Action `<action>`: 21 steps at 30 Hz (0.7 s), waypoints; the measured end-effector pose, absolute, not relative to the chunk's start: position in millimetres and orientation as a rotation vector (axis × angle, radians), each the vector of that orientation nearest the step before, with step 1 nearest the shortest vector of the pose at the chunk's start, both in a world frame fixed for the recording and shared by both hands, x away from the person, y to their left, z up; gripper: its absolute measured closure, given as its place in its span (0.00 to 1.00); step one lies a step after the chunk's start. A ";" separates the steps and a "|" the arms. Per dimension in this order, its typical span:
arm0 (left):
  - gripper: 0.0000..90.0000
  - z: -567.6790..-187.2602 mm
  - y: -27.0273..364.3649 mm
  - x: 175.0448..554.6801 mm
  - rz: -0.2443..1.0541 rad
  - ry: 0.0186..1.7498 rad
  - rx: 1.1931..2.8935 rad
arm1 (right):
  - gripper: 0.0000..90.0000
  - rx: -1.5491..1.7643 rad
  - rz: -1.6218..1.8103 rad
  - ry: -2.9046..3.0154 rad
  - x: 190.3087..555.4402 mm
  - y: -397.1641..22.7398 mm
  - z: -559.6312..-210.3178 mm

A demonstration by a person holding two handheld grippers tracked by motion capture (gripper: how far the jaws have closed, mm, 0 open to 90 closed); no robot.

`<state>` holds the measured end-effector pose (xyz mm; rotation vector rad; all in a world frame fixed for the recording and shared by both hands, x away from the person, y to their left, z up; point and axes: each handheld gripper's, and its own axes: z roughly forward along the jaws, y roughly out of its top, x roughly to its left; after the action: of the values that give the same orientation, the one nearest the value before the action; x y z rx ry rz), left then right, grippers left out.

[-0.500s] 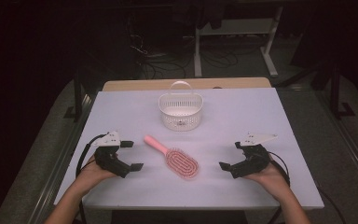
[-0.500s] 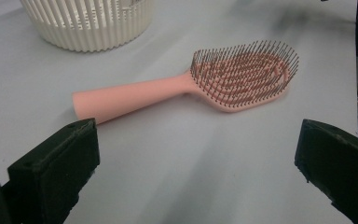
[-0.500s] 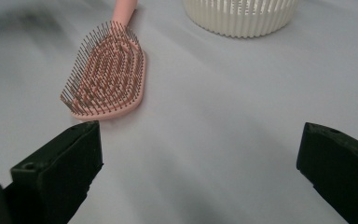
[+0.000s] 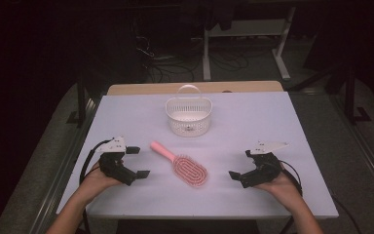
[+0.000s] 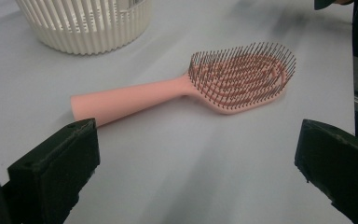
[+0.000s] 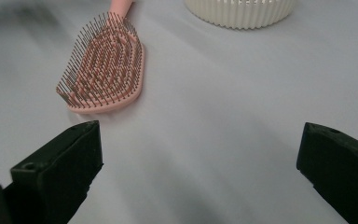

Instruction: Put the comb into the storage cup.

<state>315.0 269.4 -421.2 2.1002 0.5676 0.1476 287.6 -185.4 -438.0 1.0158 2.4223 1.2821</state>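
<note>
1. White worktop [image 4: 272, 122], dark room behind; our hands at the near edge.
2. Pink hairbrush [image 4: 182, 163] lies bristles up between both tongs, touching neither; white basket [image 4: 188, 117] sits beyond it.
3. Left tongs [image 4: 137, 162] and right tongs [image 4: 241, 165] gape wide, empty.

L gripper [image 4: 135, 162]: black, grey plate, black cable | R gripper [image 4: 239, 165]: same | blocky fingers [image 5: 56, 170]

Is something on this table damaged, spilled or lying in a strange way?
Nothing stands out. The pink hairbrush lies flat, bristles up, whole, and apart from both grippers. The white basket stands upright behind it with its handle raised. No spill shows on the table.
</note>
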 end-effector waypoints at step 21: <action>0.00 -411.5 258.3 326.8 0.151 0.537 2.086 | 0.00 0.999 1.300 2.401 286.3 -184.8 -437.6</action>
<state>326.8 258.3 -411.5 2.0864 0.5368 0.1514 286.3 -184.8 -437.6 0.9994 2.4013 1.2995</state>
